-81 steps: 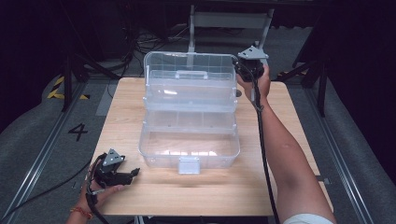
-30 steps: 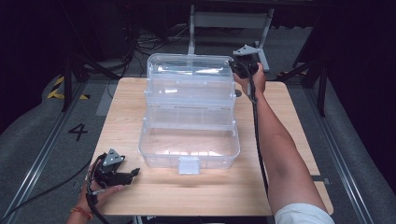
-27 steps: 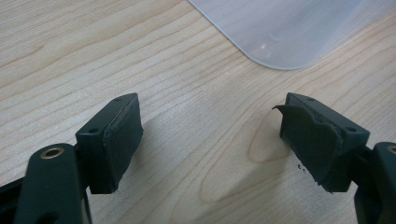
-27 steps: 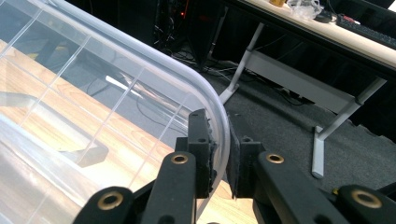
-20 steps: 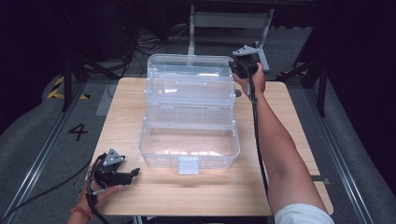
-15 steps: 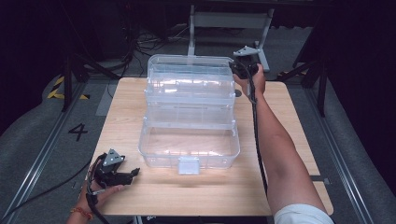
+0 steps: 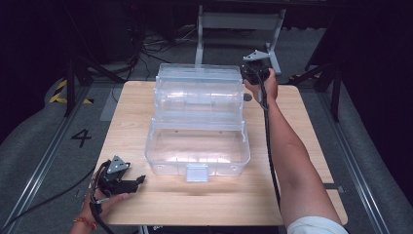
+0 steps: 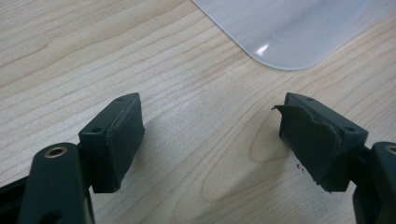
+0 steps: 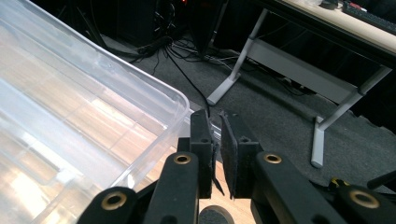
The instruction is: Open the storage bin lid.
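Note:
A clear plastic tiered box [image 7: 197, 146] stands open in the middle of the wooden table, its lid [image 7: 199, 80] raised at the back. My right gripper [image 7: 251, 73] is held at the lid's back right corner. Its jaws have just been closing and now stand shut [image 9: 215, 126]. Nothing shows between the pads, and the lid's rim [image 9: 180, 100] runs up against the left jaw. My left gripper [image 7: 139, 180] rests at the table's front left, open. Its jaws [image 8: 210, 135] are spread wide over bare wood, with a corner of the box [image 8: 289, 28] beyond them.
The table [image 7: 302, 126] has bare wood all round the box. Behind it stands a grey metal frame [image 7: 238, 19] with cables on the dark floor. A "4" [image 7: 80, 138] is marked on the floor at the left. Another desk's legs [image 9: 317, 140] stand behind.
Since the earliest frame my right gripper has shifted slightly left, closer to the lid's back right corner. Over the last second both hands stay still.

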Demonstrator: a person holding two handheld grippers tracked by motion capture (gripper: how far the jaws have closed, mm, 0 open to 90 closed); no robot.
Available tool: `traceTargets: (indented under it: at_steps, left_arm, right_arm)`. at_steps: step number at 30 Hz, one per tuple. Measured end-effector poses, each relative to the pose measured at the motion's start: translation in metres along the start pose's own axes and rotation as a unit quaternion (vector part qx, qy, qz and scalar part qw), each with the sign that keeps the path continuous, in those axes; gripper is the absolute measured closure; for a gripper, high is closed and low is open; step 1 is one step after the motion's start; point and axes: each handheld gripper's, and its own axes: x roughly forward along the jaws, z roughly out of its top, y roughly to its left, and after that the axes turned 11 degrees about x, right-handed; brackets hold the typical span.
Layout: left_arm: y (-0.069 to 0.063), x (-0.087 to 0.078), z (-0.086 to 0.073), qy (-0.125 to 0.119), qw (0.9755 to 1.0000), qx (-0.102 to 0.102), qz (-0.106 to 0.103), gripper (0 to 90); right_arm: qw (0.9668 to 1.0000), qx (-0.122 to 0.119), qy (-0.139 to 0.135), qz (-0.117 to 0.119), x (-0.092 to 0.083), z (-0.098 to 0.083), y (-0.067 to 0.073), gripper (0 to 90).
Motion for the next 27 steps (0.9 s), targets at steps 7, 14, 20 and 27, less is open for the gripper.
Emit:
traceTargets:
  at_steps: [7, 14, 20, 27]
  left_arm:
    - [0.000, 0.000, 0.000, 0.001, 1.0000, 0.001, -0.001, 22.4]
    - [0.000, 0.000, 0.000, 0.000, 1.0000, 0.002, 0.002, 22.5]
    - [0.000, 0.000, 0.000, -0.002, 1.0000, 0.001, 0.004, 22.5]
    - [0.000, 0.000, 0.000, -0.002, 1.0000, 0.001, 0.004, 22.4]
  right_arm:
    - [0.9999, -0.012, -0.003, 0.001, -0.014, -0.001, 0.000, 83.7]
    - [0.9999, -0.004, -0.010, 0.006, -0.030, -0.004, -0.004, 83.7]
    - [0.9996, -0.022, -0.016, 0.006, -0.050, -0.004, -0.001, 83.5]
    - [0.9991, -0.040, -0.012, 0.013, -0.071, -0.014, 0.000, 83.0]
